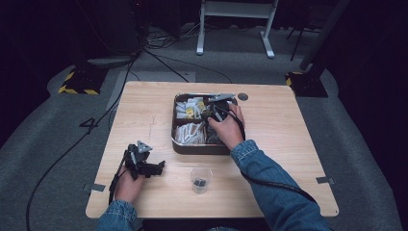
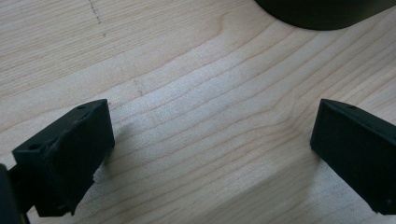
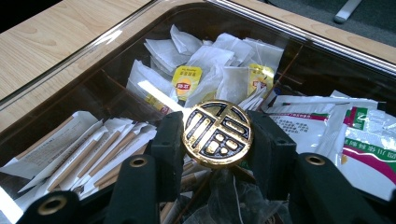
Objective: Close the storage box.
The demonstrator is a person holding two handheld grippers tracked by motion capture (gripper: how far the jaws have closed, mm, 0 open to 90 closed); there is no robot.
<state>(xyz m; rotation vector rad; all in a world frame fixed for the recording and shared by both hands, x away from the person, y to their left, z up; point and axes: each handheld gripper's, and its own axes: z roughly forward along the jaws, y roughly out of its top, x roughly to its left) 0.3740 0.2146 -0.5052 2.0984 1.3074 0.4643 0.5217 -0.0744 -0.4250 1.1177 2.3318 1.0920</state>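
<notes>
The right claw (image 3: 217, 140) was down over the tray (image 1: 175, 147), its jaws clamped on a round gold knob (image 3: 217, 133) with a black pattern, pinched edge to edge. That knob seemed to sit on a clear lid (image 3: 116, 44), for the glare along the tray's rim looked like glass over the contents. Under it lay tea bags (image 3: 196, 70) at the far side, paper-wrapped sticks (image 3: 88, 149) on the left and sachets (image 3: 355, 135) on the right, each in its own compartment. From above, the hand (image 1: 226, 127) covered the tray's right half at the middle of the desk (image 1: 288, 144).

The left claw (image 1: 156, 167) rested on the near left of the desk, jaws wide apart with only bare wood between them, well clear of the tray. A small clear cup (image 1: 200, 179) with something dark in it stood just near of the tray.

My guess was the lid was being handled by its knob. To do it well, I'd have kept the squeeze square across the knob's widest part, since a round, polished thing slips easily. The lid should travel level and straight, never dragged across the rim. The idle left claw could steady the tray's near wall, and the cup sat close enough to knock.
</notes>
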